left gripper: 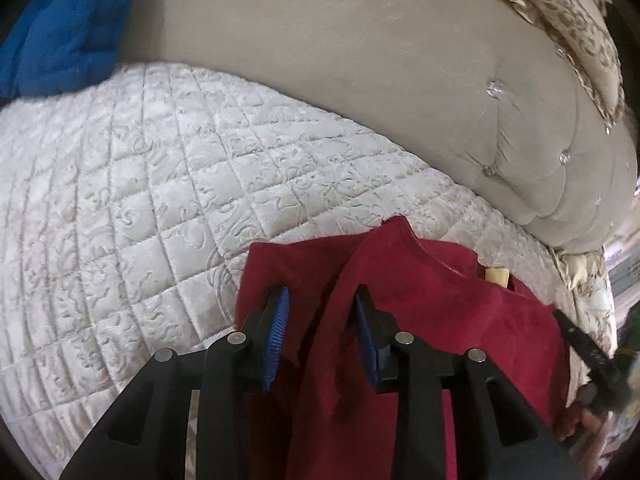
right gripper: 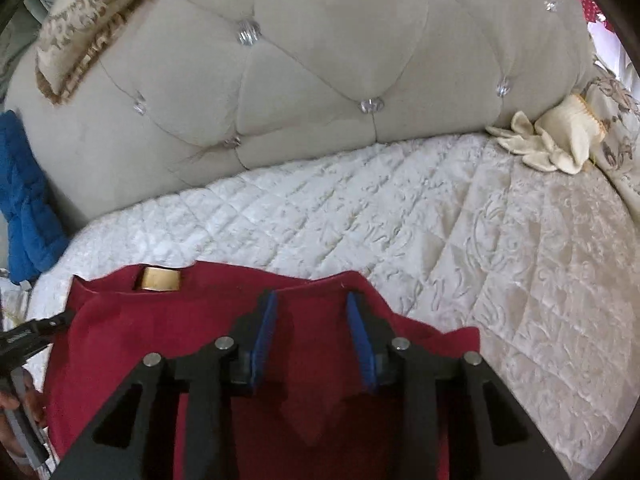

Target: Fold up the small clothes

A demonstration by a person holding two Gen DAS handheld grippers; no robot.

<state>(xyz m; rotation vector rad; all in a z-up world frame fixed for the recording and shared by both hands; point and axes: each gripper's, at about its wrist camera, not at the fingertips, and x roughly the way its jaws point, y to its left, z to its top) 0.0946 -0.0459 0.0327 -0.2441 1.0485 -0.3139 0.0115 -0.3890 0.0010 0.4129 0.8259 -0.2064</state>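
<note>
Behind the red garment (right gripper: pixel 256 320) your tufted headboard (right gripper: pixel 304 80) walls off the quilted mattress (right gripper: pixel 480 240) — open quilt beside it. Blue blanket (left gripper: pixel 60 32) far corner, cream gloves (right gripper: pixel 556 140) opposite. Left gripper (left gripper: pixel 322 300) and right gripper (right gripper: pixel 310 300) — both parted over cloth, gripping nothing.

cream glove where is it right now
In the right wrist view the cream glove lies at the far right of the quilted bed cover, against the tufted headboard, well beyond the red garment.
</note>
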